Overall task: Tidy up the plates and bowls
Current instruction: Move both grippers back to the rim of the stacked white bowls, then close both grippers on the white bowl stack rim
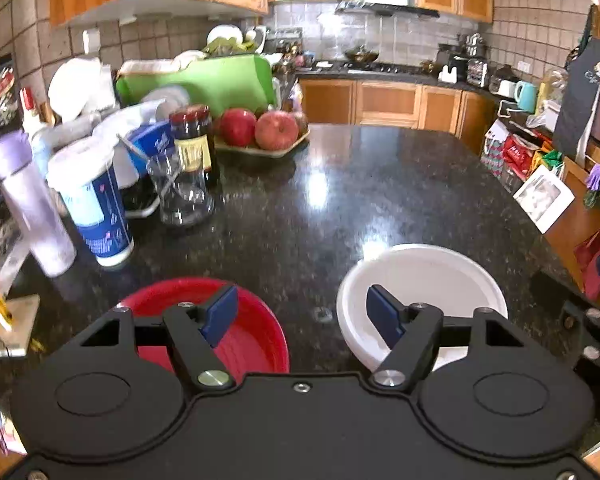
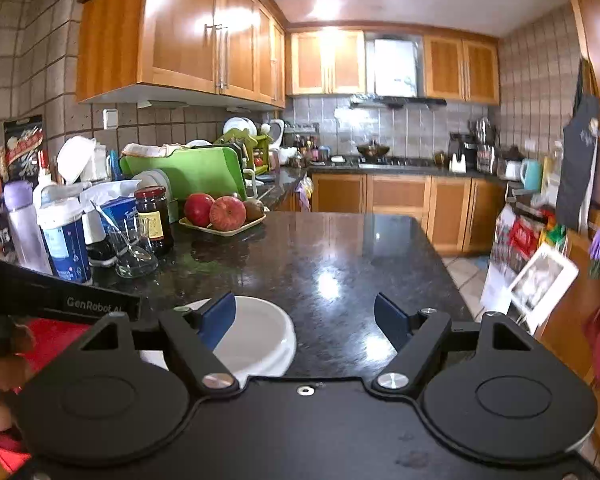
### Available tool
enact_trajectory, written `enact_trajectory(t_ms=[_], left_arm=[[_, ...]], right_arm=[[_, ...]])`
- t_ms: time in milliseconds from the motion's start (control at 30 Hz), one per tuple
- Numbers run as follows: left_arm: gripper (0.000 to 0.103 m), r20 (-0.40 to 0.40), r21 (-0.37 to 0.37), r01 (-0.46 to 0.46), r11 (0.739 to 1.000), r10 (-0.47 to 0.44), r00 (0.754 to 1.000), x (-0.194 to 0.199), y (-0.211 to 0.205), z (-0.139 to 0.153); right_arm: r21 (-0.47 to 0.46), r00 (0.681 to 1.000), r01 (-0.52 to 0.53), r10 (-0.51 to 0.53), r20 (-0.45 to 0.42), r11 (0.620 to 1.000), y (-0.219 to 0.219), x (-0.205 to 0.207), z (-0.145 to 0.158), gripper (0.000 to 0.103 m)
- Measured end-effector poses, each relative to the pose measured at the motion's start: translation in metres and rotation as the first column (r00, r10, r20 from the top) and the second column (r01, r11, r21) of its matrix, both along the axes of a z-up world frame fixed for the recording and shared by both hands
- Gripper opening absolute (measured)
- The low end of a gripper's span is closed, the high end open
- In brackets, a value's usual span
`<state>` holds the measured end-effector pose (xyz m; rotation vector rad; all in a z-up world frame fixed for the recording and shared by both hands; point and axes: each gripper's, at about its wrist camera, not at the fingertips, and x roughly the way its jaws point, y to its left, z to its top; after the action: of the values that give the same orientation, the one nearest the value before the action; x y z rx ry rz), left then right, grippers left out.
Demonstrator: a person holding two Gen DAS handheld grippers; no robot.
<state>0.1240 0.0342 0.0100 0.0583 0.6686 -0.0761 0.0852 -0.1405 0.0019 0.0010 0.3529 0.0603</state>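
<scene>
A red bowl (image 1: 248,332) and a white plate (image 1: 424,280) lie side by side on the black granite counter (image 1: 320,208), near its front edge. My left gripper (image 1: 302,312) is open and empty above the gap between them. My right gripper (image 2: 304,316) is open and empty, with its left finger over the white plate (image 2: 260,340). A bit of the red bowl (image 2: 48,340) shows at the left, behind the left gripper's body.
Bottles, a blue-white cup (image 1: 96,212), a glass (image 1: 180,192) and a dark jar (image 1: 192,140) crowd the counter's left side. A tray of apples (image 1: 260,132) sits behind them. A green cutting board (image 1: 204,84) stands further back. The counter's right edge drops to the floor.
</scene>
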Motion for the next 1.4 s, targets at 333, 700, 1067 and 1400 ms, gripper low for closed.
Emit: enact_trajectory(t_ms=[333,700,1067,1400], left_arm=[[0.072,-0.050,-0.037,-0.014,0.999,0.012,0.999,0.003,-0.001,-0.012],[0.069,-0.024,-0.018,0.099,0.995,-0.100,0.995,0.016,-0.004,-0.012],[0.069,-0.110,-0.064,0.182,0.981,-0.188,0.976,0.030,-0.001,-0.028],[0.068,-0.166,-0.034,0.217,0.976,-0.219,0.961,0.042,-0.008,-0.037]], right_arm=[[0.001,0.996,-0.094,0.094,-0.003,0.996,-0.002,0.016,-0.008,0.079],[-0.107,0.991,-0.107,0.098,-0.093,0.988,0.019,0.058,-0.019,0.063],[0.016,0.933,-0.050,0.053,-0.356,0.999,0.011,0.093,-0.044,0.041],[0.117,0.894,-0.024,0.074,-0.443,0.993,0.009,0.106,-0.053,0.034]])
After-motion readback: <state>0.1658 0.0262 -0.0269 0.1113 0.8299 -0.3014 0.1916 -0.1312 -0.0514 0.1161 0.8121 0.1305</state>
